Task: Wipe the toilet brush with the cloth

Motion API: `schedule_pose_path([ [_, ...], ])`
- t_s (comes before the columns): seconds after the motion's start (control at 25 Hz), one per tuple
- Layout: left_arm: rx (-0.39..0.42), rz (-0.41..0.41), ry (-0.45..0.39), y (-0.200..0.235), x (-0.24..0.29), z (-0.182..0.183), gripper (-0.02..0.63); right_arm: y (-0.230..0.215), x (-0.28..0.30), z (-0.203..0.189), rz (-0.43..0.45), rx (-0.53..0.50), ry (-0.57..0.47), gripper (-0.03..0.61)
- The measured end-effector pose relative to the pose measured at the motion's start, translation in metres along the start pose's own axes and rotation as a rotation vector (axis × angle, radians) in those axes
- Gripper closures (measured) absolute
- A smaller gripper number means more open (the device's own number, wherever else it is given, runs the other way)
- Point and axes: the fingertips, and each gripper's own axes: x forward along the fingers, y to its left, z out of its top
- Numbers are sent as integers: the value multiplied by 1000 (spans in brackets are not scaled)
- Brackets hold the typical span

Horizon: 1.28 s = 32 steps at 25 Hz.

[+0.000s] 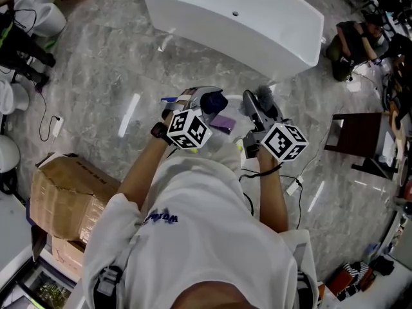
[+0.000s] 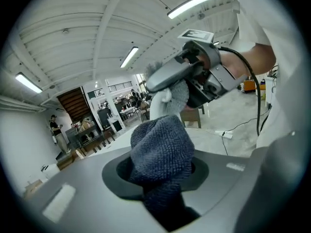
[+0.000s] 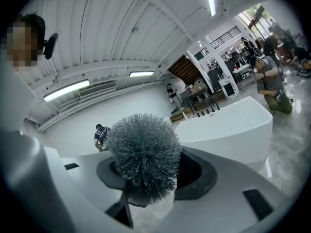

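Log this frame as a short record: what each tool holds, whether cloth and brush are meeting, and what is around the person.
left tool: shut on the dark cloth
right tool: shut on the toilet brush, grey bristle head sticking out past the jaws
contact: cloth and brush held close together in front of the person; touching cannot be told
surroundings: white bathtub ahead on a marbled floor; cardboard box at the person's left

Left of brush [image 1: 262, 96] sits cloth [image 1: 213, 101], bathtub [image 1: 232, 18] beyond.
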Motion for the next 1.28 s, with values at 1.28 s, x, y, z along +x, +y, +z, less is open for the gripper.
schedule_pose_path([
  [1.28,113,128,-1,-1,-11,14,479,28,13,-39,81,92,106,356],
])
